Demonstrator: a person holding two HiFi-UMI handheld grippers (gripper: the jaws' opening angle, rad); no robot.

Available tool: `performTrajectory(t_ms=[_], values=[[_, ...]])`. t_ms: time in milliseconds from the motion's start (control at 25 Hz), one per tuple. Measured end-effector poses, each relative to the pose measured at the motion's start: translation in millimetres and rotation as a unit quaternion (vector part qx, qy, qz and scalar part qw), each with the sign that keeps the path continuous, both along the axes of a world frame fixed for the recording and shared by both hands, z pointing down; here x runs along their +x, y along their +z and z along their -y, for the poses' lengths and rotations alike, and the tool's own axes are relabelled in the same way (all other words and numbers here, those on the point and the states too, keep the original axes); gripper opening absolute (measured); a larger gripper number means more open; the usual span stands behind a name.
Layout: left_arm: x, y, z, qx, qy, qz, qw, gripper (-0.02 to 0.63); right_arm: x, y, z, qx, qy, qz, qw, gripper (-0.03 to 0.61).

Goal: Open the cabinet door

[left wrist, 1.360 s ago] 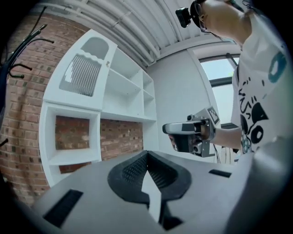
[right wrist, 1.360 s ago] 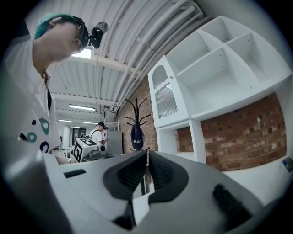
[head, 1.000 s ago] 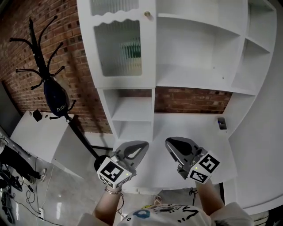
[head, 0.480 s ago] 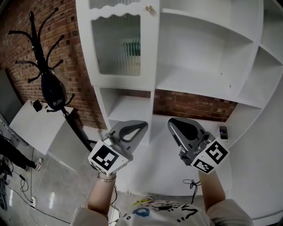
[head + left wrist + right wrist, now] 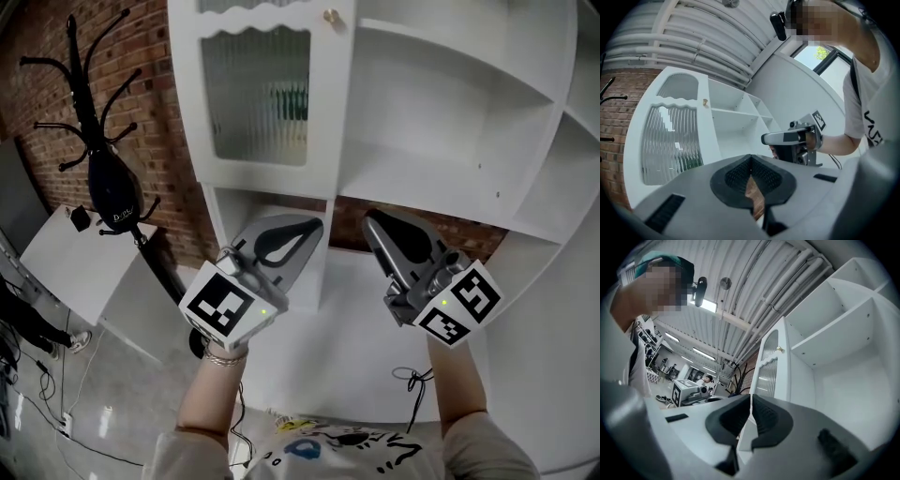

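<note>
The white cabinet door (image 5: 258,94) with ribbed glass is closed at the upper left, and its small brass knob (image 5: 332,16) sits at the door's top right corner. Both grippers are held up in front of the cabinet, below the door and apart from it. My left gripper (image 5: 312,228) is shut and empty, below the door's lower edge. Beside it, my right gripper (image 5: 371,219) is also shut and empty, in front of the open shelves. The left gripper view shows the door (image 5: 670,140), knob (image 5: 705,101) and right gripper (image 5: 787,138). The right gripper view shows the door (image 5: 768,369) and knob (image 5: 778,348).
Open white shelves (image 5: 441,122) fill the cabinet's right side, with small cubbies (image 5: 234,211) under the door. A black coat rack (image 5: 98,159) stands against the brick wall (image 5: 56,112) at left, above a low white table (image 5: 80,267). A cable (image 5: 412,380) lies on the white counter (image 5: 337,352).
Both grippers have risen toward the cabinet, and stay shut. The head view has shifted, so the door and knob now sit a little further right.
</note>
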State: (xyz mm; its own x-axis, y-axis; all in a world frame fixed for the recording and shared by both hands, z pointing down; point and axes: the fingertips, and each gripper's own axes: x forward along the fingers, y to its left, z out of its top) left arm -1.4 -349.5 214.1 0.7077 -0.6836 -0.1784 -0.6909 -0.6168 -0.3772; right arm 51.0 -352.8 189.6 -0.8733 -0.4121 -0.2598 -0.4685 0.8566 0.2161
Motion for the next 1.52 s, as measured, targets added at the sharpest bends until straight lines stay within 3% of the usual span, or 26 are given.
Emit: performTrajectory(t_ms=[400, 760, 1040, 1320, 1520], values=[[-7.9, -46.1, 34.5, 0.036, 0.014, 0.054, 0.9978, 0.014, -24.0, -42.4, 25.5, 0.033, 0.016, -0.013, 0.999, 0.029], [-11.6, -89.0, 57.6, 0.076, -0.003, 0.055, 0.9956, 0.014, -27.2, -87.4, 43.1, 0.074, 0.039, -0.002, 0.996, 0.029], [-14.5, -130.9, 70.4, 0.093, -0.022, 0.077, 0.9925, 0.014, -33.4, -118.6, 63.1, 0.086, 0.063, -0.027, 0.994, 0.029], [-23.3, -181.0, 88.8, 0.114, -0.045, 0.063, 0.9905, 0.015, -35.9, -155.1, 81.2, 0.051, 0.071, -0.016, 0.996, 0.029], [-26.5, -208.1, 98.9, 0.131, -0.07, 0.076, 0.986, 0.015, -44.7, -174.6, 95.9, 0.062, 0.103, -0.025, 0.992, 0.029]])
